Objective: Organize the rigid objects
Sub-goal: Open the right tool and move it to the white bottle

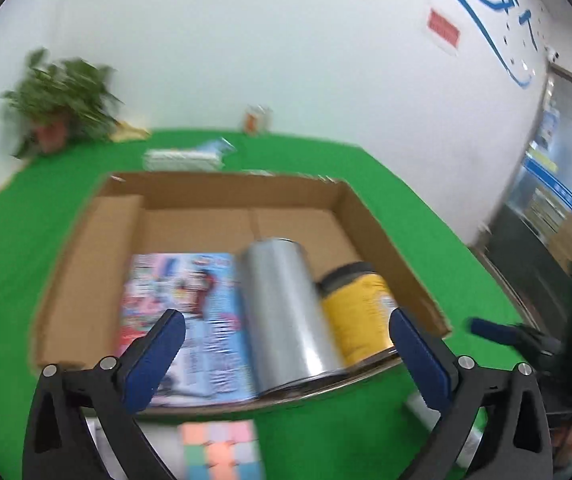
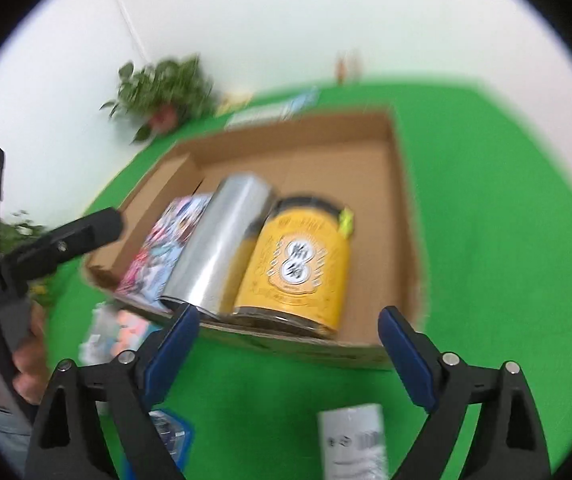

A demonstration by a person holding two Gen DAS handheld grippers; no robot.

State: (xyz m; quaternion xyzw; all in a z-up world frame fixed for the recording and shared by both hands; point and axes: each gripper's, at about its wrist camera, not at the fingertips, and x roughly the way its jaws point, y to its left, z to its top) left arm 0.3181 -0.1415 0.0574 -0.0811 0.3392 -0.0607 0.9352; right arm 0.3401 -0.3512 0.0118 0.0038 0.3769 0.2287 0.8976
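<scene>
1. Green table cover (image 1: pixel 325 168): spread under everything; blurred in both views.
2. Cardboard box (image 1: pixel 86 264): open-topped, lying on the cover, serving as the collecting place for the rigid objects; far half of its floor bare.
3. Picture book (image 1: pixel 190 312): flat on the box floor at the left, touching the silver can beside it.
4. Silver can (image 1: pixel 282 312): on its side in the box, between the book and the yellow can, touching both.
5. Yellow can (image 2: pixel 297 264): on its side at the right of the row, black lid toward the far wall; bare floor to its right.
6. Left gripper (image 1: pixel 286 356): spread wide, nothing between the blue pads, hovering over the near box wall.
7. Right gripper (image 2: pixel 289 352): likewise wide apart and empty, just short of the near wall.
8. Pastel cube (image 1: pixel 222 452): outside the box on the cover, below the left gripper; likely next to be packed.
9. White labelled packet (image 2: pixel 353 444): outside the box, under the right gripper; kind not discernible.
10. Advice, as judgement: drop straight down over a loose item, centre it between the pads, close squarely on flat faces, then set it onto bare floor, clear of the cans, which may roll.
</scene>
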